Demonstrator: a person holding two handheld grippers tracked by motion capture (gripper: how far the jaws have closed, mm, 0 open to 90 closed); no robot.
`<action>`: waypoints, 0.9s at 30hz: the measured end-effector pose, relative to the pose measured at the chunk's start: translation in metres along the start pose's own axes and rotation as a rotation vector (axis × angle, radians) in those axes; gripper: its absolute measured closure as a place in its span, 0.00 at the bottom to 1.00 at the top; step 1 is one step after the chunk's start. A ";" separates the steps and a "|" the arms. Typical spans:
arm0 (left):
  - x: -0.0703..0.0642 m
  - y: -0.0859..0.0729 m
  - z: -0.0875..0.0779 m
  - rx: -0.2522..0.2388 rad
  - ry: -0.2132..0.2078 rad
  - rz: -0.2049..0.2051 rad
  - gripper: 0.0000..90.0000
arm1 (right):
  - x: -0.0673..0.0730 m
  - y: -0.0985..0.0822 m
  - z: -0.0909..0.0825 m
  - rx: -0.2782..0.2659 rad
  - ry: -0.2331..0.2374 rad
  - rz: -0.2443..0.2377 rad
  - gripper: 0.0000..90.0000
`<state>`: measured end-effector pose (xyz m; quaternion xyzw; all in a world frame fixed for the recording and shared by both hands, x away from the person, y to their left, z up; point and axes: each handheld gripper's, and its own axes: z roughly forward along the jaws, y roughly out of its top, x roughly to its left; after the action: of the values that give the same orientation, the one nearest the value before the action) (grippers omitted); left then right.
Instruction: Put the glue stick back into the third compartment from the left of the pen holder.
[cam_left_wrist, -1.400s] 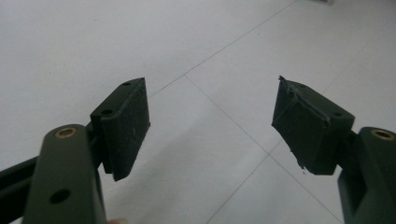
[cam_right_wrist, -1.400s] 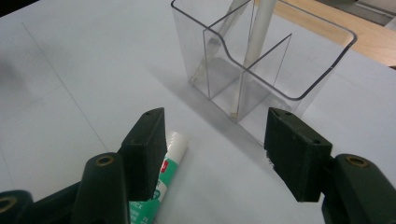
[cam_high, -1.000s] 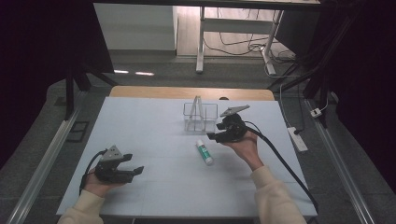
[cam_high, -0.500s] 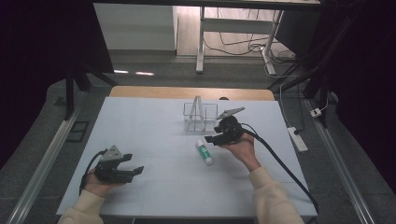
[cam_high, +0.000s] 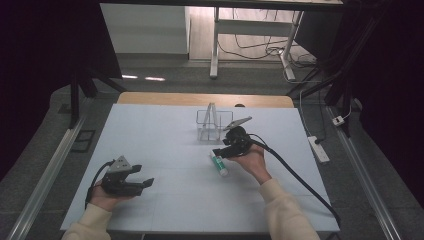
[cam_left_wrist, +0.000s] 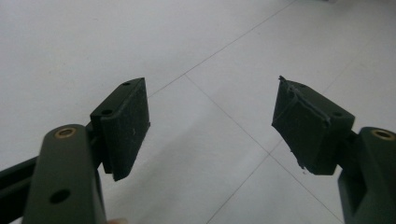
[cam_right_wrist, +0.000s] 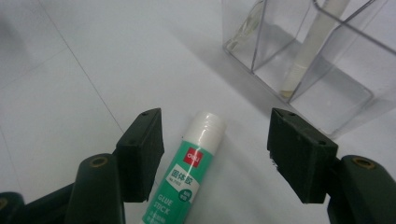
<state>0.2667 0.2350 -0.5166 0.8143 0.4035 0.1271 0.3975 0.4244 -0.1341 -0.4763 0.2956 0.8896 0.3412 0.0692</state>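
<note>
Green glue stick (cam_right_wrist: 187, 177) lies ungripped between my right gripper's (cam_right_wrist: 215, 154) wide jaws; lifting it into the clear holder (cam_right_wrist: 322, 70) ahead remains.

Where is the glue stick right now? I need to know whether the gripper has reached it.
The glue stick lies flat on the table, right of centre in the high view, just before the clear holder; the right gripper straddles it, open.

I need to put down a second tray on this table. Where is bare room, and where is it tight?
Free: the far-left table, left of the clear organizer, and the middle strip between the left gripper and the glue stick. Crowded: around the organizer, glue stick and right gripper, which sit close together.
</note>
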 end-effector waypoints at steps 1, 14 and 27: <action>0.000 0.000 0.000 0.001 -0.001 0.000 0.30 | 0.000 0.000 0.002 0.006 -0.001 0.001 0.39; 0.000 0.000 0.001 0.003 -0.002 0.000 0.30 | 0.003 -0.001 0.024 0.056 -0.002 0.008 0.39; 0.001 -0.001 0.001 0.006 -0.002 -0.004 0.30 | 0.004 -0.002 0.042 0.109 -0.038 0.030 0.41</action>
<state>0.2679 0.2354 -0.5182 0.8149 0.4049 0.1243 0.3957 0.4338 -0.1087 -0.5091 0.3188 0.9008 0.2876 0.0646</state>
